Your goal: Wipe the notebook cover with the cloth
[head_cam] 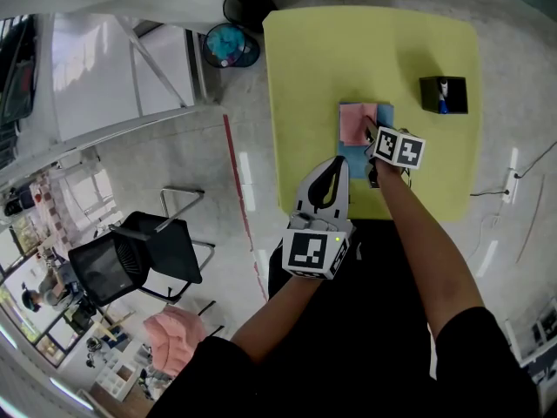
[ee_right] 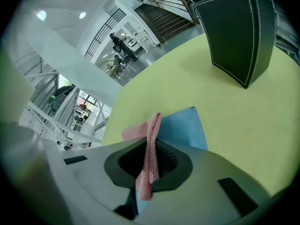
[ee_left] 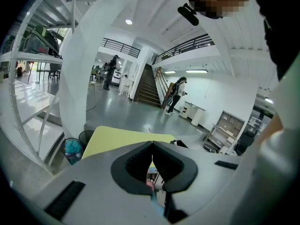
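A blue notebook (head_cam: pixel 383 111) lies on the yellow table (head_cam: pixel 296 77), with a pink cloth (head_cam: pixel 356 122) spread over its left part. My right gripper (head_cam: pixel 369 131) is shut on the pink cloth (ee_right: pixel 149 153), which rises between its jaws, and the blue notebook (ee_right: pixel 180 128) shows just beyond them. My left gripper (head_cam: pixel 334 165) hangs over the table's near edge, just short of the notebook, jaws shut with nothing in them. In the left gripper view the left gripper (ee_left: pixel 152 150) shows its pads touching at the tips.
A black leather pen holder (head_cam: pixel 444 94) stands at the table's right side; it looms at the upper right as the pen holder (ee_right: pixel 239 36) in the right gripper view. A black chair (head_cam: pixel 139 251) and two bins (head_cam: pixel 231 42) stand on the floor to the left.
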A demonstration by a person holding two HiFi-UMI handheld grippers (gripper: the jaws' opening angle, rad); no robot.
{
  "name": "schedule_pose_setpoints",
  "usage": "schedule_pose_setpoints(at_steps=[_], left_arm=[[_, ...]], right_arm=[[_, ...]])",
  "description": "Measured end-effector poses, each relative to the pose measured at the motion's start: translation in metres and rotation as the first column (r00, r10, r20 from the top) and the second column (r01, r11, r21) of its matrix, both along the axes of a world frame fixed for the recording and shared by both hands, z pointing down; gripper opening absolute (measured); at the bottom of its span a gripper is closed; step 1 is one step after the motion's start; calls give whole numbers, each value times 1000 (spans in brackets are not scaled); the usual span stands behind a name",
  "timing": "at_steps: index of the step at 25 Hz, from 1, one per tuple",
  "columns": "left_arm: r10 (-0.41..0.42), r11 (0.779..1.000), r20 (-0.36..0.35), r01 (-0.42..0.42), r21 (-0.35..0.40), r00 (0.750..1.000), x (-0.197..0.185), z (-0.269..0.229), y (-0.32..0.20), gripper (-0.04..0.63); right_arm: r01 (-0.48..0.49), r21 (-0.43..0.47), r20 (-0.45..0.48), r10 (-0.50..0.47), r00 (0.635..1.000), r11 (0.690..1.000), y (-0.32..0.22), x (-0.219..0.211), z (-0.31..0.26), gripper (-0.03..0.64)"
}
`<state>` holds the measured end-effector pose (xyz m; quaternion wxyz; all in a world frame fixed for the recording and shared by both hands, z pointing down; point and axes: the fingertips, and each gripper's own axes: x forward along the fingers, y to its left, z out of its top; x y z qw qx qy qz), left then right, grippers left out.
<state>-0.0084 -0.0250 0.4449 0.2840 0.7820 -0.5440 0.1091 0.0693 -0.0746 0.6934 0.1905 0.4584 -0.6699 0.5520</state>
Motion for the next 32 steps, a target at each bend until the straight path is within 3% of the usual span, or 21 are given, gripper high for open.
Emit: schedule_pose_setpoints(at_steps=[32], left_arm=[[-46,999,-2,46,25,999,22,-9,13,15]], right_arm=[[32,-2,-4,-32,999,999,2,32,-1,37]])
